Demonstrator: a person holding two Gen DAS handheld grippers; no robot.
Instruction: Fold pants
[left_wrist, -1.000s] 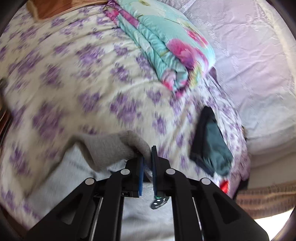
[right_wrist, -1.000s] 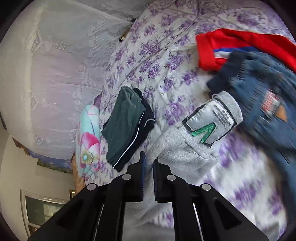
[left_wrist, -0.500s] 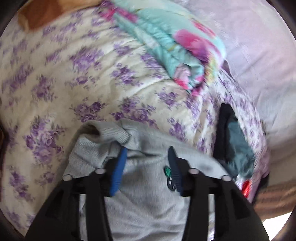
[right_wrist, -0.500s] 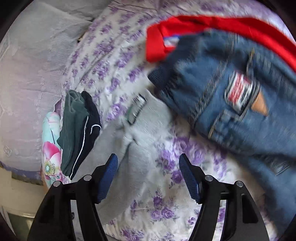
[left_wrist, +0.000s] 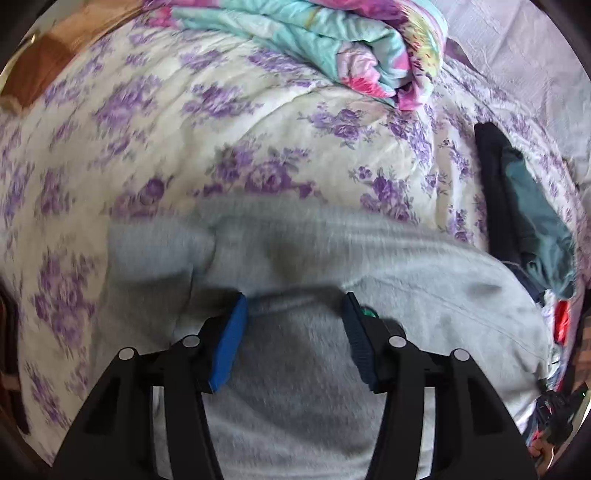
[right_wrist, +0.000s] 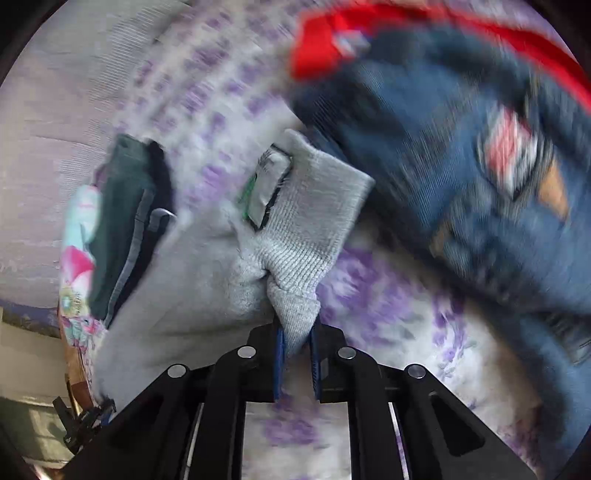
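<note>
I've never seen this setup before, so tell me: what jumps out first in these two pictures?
The grey pants fill the lower half of the left view, spread on the purple-flowered bedspread beneath the open left gripper. In the right view, the right gripper is shut on the pants' ribbed cuff. Blue jeans over a red garment crowd the upper right there, blurred.

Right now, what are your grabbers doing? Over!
Left gripper open above grey pants. Right gripper shut on their ribbed cuff. Blue jeans crowding close beside.
</note>
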